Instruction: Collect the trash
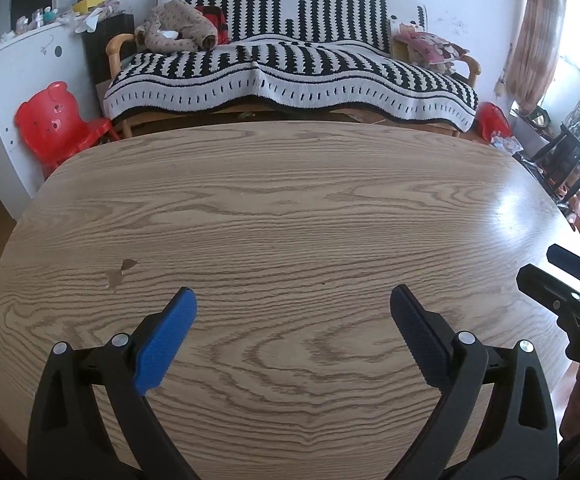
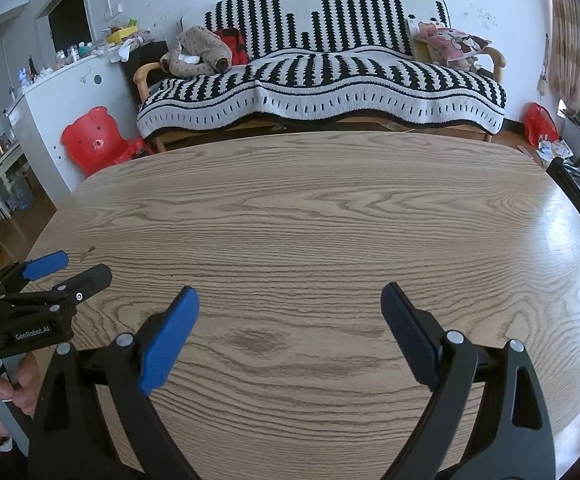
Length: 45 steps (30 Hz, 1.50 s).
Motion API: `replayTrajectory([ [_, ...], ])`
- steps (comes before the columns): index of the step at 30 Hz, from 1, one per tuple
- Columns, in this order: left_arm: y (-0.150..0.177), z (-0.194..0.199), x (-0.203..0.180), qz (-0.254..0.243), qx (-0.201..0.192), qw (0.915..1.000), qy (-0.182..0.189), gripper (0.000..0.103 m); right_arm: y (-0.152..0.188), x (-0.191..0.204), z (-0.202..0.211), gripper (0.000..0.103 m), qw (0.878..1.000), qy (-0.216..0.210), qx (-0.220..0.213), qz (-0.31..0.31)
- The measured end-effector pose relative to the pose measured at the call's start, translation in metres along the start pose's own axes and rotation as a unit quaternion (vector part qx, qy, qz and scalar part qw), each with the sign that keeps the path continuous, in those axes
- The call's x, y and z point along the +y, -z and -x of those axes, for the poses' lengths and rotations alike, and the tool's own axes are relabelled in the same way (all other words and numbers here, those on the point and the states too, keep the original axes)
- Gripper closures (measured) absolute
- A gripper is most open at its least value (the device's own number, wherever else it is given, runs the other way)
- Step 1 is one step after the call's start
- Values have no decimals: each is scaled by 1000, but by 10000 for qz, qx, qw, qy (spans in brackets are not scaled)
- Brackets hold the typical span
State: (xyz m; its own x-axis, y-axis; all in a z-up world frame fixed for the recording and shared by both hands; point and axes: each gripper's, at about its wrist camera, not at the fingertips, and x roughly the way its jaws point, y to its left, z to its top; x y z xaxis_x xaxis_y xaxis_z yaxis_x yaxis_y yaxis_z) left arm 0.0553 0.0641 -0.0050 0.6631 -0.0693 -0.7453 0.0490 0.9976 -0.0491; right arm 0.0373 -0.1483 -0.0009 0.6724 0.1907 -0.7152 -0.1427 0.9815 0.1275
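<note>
No trash shows on the wood-grain table [image 1: 290,208] — so its look and long axis cannot be told; left gripper [image 1: 293,300] and right gripper [image 2: 290,298] hover over it, jaws released and holding nothing; striped sofa [image 2: 321,80] at 12 o'clock.

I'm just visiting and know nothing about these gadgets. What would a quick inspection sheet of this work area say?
Surface: wooden table, bare apart from a small chipped patch.
Job's things: no trash seen on the table.
Clutter: nothing seen on the table.
Grippers: left gripper and right gripper above the table, jaws wide apart, both empty.
Cables: nothing seen.
Surroundings: sofa under a striped blanket, red child's chair, white cabinet with odds and ends on top.
</note>
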Motion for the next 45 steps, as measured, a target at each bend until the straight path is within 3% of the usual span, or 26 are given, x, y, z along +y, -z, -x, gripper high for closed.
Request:
replayTrajectory([
  [45,3,3,-3,3,3,10000,-6,8,0,5,1,14,10000,5,-3,-1],
])
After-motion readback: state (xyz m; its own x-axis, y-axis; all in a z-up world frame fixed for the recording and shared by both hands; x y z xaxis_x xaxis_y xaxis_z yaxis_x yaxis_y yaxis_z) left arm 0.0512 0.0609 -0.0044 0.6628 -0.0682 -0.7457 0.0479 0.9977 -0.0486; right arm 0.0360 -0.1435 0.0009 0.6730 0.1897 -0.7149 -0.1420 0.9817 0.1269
